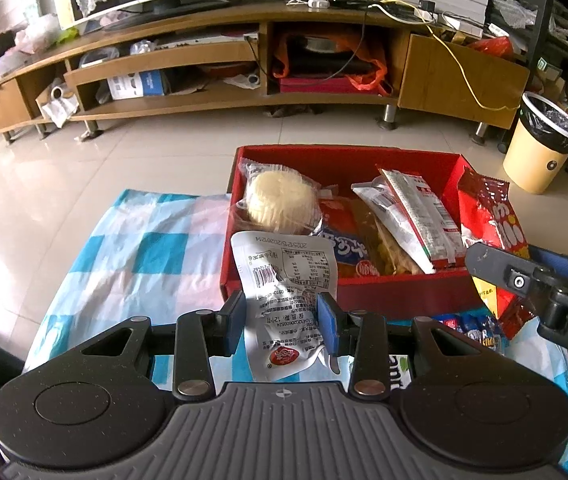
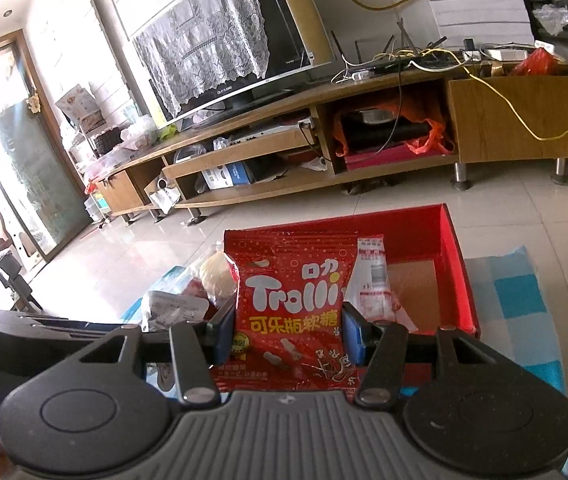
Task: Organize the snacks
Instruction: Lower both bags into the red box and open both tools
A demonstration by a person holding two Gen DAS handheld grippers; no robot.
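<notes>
A red cardboard box (image 1: pixel 368 288) sits on a blue-checked cloth (image 1: pixel 136 256) and holds a round wrapped cake (image 1: pixel 278 200) and several snack packets (image 1: pixel 412 220). My left gripper (image 1: pixel 282 320) is shut on a silver snack packet (image 1: pixel 288 280), held upright at the box's near left corner. My right gripper (image 2: pixel 288 334) is shut on a red Trolli candy bag (image 2: pixel 290 304), held upright over the box (image 2: pixel 458 280); that bag also shows in the left wrist view (image 1: pixel 492 216) at the box's right side, with the right gripper (image 1: pixel 496 258) on it.
Small wrapped candies (image 1: pixel 472 326) lie on the cloth right of the box. A long wooden TV stand (image 1: pixel 244 60) with a television runs across the back. A yellow bin (image 1: pixel 544 144) stands on the tiled floor at the right.
</notes>
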